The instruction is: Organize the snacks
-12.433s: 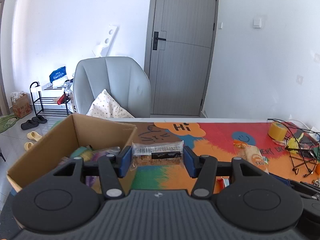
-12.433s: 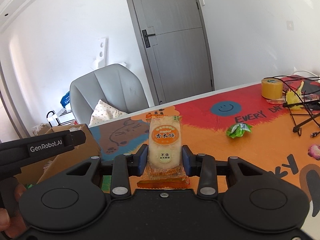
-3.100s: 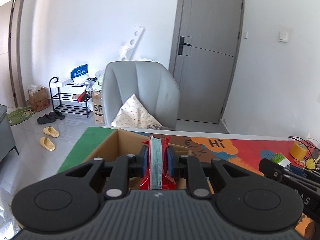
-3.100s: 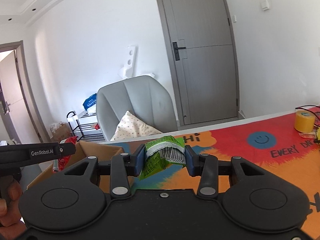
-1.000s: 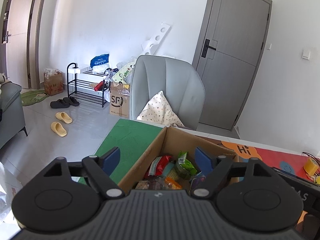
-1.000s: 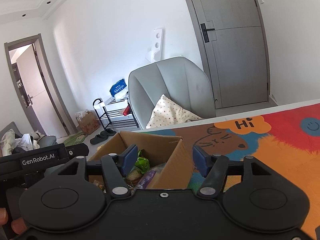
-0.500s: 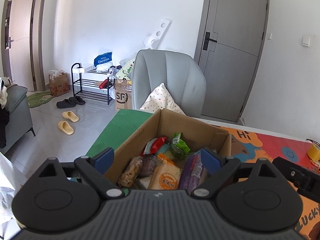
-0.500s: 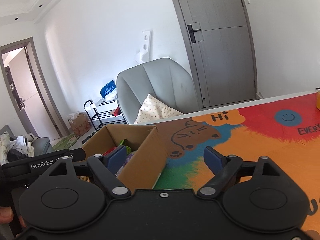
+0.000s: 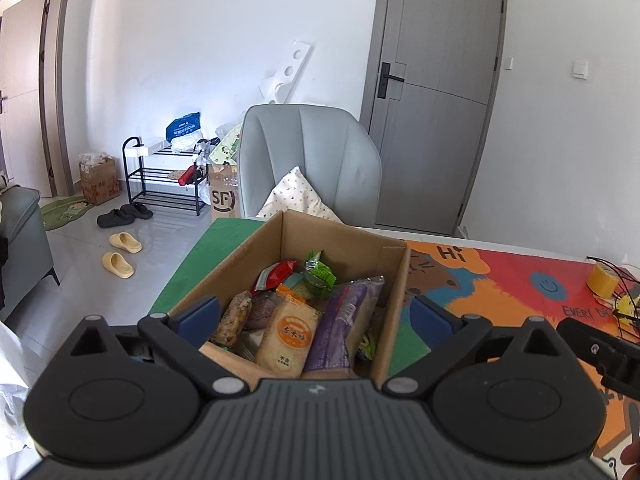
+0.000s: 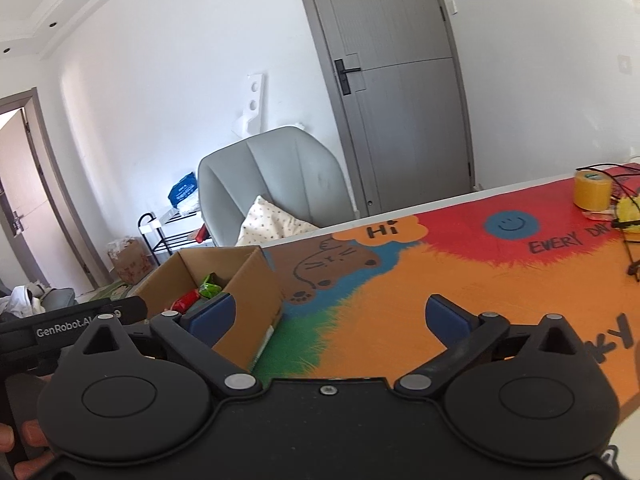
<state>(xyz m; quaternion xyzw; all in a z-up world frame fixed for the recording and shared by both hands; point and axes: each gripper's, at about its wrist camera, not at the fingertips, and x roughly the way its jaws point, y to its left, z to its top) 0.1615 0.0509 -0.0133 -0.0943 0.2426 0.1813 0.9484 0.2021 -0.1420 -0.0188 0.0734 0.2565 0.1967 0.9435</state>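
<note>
- Cardboard box (image 9: 394, 280): landmark for all entries; open-topped, standing on the patterned table mat (image 10: 460, 280) at its green end; seen also from the right wrist (image 10: 256, 280).
- Grey armchair (image 9: 308, 160): beyond the box, off the table; a spotted cushion (image 9: 298, 200) on its seat.
- Grey door (image 9: 436, 120): behind the box and to its right, shut.
- Black shoe rack (image 9: 168, 184): far left of the box, on the floor; dark slippers and yellow slippers (image 9: 120, 252) on the tiles before it.
- Yellow tape roll (image 10: 592, 190): well apart from the box, at the red far end of the mat; black wires lie beside it.
- Obstruction: the near wall and right wall of the box stand between the left gripper's fingers and the contents.
- Snacks, all inside the box: orange rice-cake packet (image 9: 290, 336) at the near wall; purple packet (image 9: 340, 328) just right of it, leaning on the right wall; brown bar (image 9: 232, 320) to its left; red packet (image 9: 276, 274) and green packet (image 9: 318, 274) toward the far wall.
- Left gripper (image 9: 314, 314): fingers spread wide, holding nothing; the left pad over the near-left corner of the box, the right pad outside the right wall, so the packets lie between and below them.
- Right gripper (image 10: 328, 316): fingers spread wide, holding nothing; to the right of the box, over the mat; its left pad in front of the box's right wall; the snacks lie left of both fingers.
</note>
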